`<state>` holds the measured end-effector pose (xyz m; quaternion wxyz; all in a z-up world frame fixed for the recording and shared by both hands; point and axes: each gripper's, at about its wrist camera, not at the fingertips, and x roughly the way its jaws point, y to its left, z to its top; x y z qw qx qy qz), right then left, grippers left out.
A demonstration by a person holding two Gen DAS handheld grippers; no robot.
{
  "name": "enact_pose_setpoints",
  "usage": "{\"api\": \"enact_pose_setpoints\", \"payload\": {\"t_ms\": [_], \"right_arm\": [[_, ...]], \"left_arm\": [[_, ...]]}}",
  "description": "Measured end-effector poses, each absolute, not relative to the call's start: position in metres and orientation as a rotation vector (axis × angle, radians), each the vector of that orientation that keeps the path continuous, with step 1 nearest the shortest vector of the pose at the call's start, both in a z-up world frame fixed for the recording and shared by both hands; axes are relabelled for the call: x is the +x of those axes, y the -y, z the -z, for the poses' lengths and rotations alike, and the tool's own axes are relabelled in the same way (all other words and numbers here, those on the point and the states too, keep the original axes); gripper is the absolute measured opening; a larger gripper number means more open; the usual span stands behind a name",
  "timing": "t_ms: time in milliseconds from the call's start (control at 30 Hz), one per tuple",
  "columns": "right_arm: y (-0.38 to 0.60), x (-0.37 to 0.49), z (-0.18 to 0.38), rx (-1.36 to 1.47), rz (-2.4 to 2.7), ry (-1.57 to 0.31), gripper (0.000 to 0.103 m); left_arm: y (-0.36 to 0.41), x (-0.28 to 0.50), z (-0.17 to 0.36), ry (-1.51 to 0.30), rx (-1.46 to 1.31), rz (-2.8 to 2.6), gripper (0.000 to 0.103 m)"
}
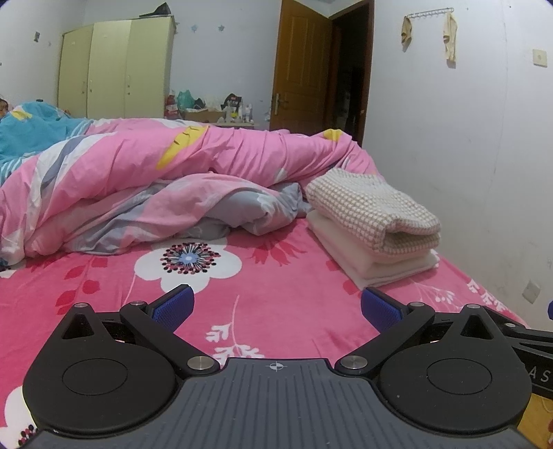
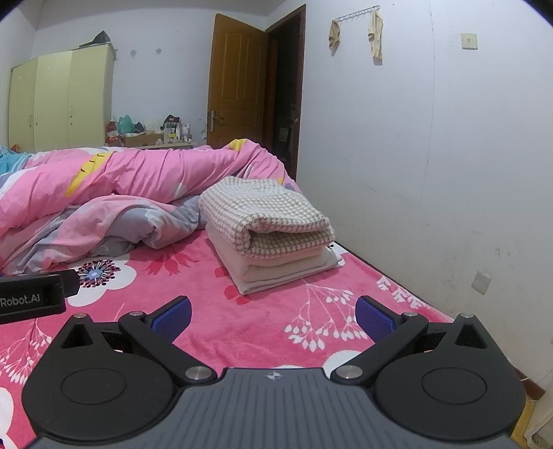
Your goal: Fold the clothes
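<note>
Left wrist view: our left claw (image 1: 276,307) hangs spread and empty over the bed (image 1: 103,293); the right claw (image 2: 273,311) likewise. Ahead of both sits the folded stack (image 2: 273,235). We judge a careless nudge could topple it against the quilt (image 2: 138,179).

From my station I count two folded garments in one stack on the bed: a checked knit piece (image 2: 266,214) on top and a plain cream piece (image 2: 276,269) beneath it. There is one rumpled pink quilt (image 1: 138,179), one flowered pink bedsheet (image 1: 276,286), one blue cover (image 1: 31,131) at the far left, and two cloths (image 2: 375,31) hanging from one wall rack. I also count one three-door wardrobe (image 1: 114,69), one wooden door (image 2: 238,79), and two grippers, left (image 1: 276,307) and right (image 2: 273,316), each with two blue pads spread apart.
</note>
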<state>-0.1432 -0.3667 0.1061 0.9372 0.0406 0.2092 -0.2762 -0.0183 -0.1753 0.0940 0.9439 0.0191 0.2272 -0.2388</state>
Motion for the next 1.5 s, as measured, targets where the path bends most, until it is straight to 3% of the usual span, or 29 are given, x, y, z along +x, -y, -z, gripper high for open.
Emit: {"api": "enact_pose_setpoints", "payload": {"t_ms": [1500], "right_arm": [[0.3623, -0.1407, -0.1070, 0.074, 0.553, -0.430, 0.103]], "left_arm": [[0.1699, -0.0158, -0.0950, -0.466, 0.023, 0.479, 0.103]]}}
